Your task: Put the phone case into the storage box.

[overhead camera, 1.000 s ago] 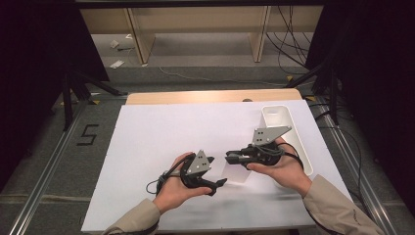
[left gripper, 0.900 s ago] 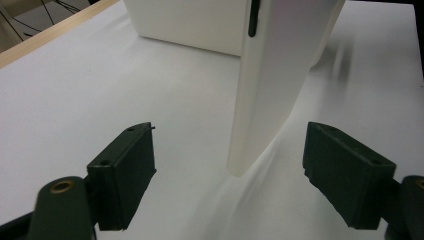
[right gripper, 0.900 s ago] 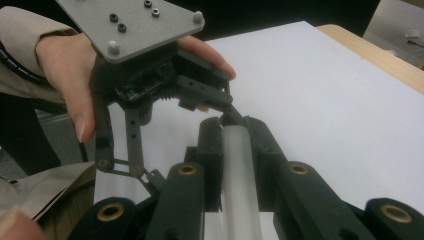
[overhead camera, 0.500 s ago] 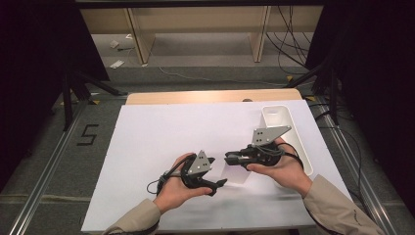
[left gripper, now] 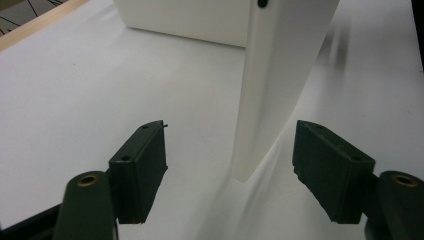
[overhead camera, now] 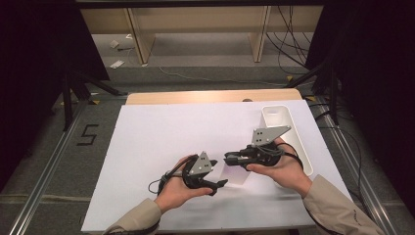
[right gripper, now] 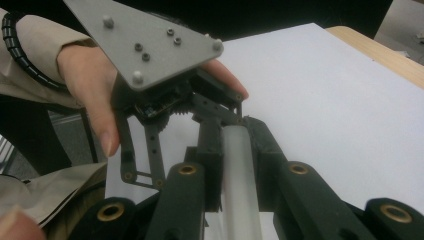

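Your right gripper (overhead camera: 230,159) grips the white strip (overhead camera: 236,172) mid-counter; your left gripper (overhead camera: 221,184), jaws just narrowing, has yet to clamp it.

— Supporting surface?

— One light wooden table (overhead camera: 205,96), its bare top showing as a strip along the far edge. On the floor to the left, a black "5" marking (overhead camera: 88,134).

— Lying directly on it?

— One large white rectangular sheet (overhead camera: 161,132), matte, covering nearly the whole top from the near edge to just short of the far strip.

— Anything on the sheet?

— One long white plastic tray with rounded corners (overhead camera: 293,134), at the right side, lengthwise front to back, its far end near the wooden strip; its white wall is also seen in the left gripper view (left gripper: 185,20).
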Demonstrator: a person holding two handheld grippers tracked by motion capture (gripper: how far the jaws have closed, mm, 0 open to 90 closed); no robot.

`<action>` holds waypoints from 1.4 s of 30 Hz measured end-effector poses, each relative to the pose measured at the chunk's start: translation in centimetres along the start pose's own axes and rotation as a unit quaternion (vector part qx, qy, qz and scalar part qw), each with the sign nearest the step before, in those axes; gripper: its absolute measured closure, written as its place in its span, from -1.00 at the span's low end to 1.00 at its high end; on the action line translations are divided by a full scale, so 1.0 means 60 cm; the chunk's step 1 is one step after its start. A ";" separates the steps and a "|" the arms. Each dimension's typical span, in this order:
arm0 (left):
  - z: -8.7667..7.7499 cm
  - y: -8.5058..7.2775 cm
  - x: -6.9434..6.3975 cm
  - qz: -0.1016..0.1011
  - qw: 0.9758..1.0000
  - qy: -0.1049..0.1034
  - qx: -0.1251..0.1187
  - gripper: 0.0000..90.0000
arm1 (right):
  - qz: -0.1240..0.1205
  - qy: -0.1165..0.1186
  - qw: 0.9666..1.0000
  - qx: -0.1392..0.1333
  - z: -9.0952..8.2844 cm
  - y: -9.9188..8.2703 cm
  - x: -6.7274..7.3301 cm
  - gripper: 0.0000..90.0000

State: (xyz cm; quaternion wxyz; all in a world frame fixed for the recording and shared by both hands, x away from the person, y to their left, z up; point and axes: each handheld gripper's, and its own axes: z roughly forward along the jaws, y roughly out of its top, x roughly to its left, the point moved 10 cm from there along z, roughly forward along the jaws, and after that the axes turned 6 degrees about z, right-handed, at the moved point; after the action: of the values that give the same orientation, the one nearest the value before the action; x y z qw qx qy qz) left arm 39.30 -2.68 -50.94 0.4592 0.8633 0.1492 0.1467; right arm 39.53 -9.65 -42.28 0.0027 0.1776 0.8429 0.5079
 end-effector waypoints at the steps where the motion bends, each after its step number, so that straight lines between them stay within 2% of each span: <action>1: 0.001 -0.001 -0.001 0.001 1.000 -0.003 0.000 -0.32 | 0.000 0.000 1.000 -0.001 0.000 0.001 0.000 0.77; 3: 0.003 -0.002 -0.002 0.002 1.000 -0.005 0.001 -0.28 | -0.001 0.000 1.000 -0.002 -0.001 0.002 0.000 0.77; 13: 0.014 -0.013 -0.016 0.015 0.999 -0.046 0.006 0.05 | 0.003 0.006 1.000 -0.002 -0.001 0.001 0.001 0.77; 29: 0.015 -0.019 -0.020 0.032 0.996 -0.080 0.005 0.53 | 0.000 0.018 1.000 -0.006 -0.001 0.003 0.007 0.77; 35: 0.011 -0.018 -0.020 0.037 0.996 -0.087 0.007 0.66 | 0.000 0.025 1.000 -0.010 -0.001 0.005 0.009 0.76; 37: 0.009 -0.016 -0.020 0.033 0.996 -0.086 0.005 0.71 | -0.007 0.022 1.000 -0.015 -0.004 0.008 0.007 0.62; 39: 0.005 -0.009 -0.025 0.023 0.995 -0.096 -0.003 0.78 | -0.011 0.014 1.000 -0.021 -0.007 0.012 0.003 0.35; 40: 0.003 -0.007 -0.026 0.018 0.995 -0.099 -0.003 0.79 | -0.015 0.005 1.000 -0.027 -0.008 0.014 -0.001 0.30; 42: 0.002 -0.004 -0.027 0.016 0.995 -0.100 -0.005 0.79 | -0.011 0.003 0.999 -0.037 -0.012 0.018 -0.005 0.20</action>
State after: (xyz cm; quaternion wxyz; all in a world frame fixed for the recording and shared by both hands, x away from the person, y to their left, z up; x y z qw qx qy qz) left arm 37.87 -3.29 -51.37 0.4740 0.8734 0.0883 0.0680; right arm 39.99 -9.87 -41.07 0.0120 0.1663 0.8254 0.5394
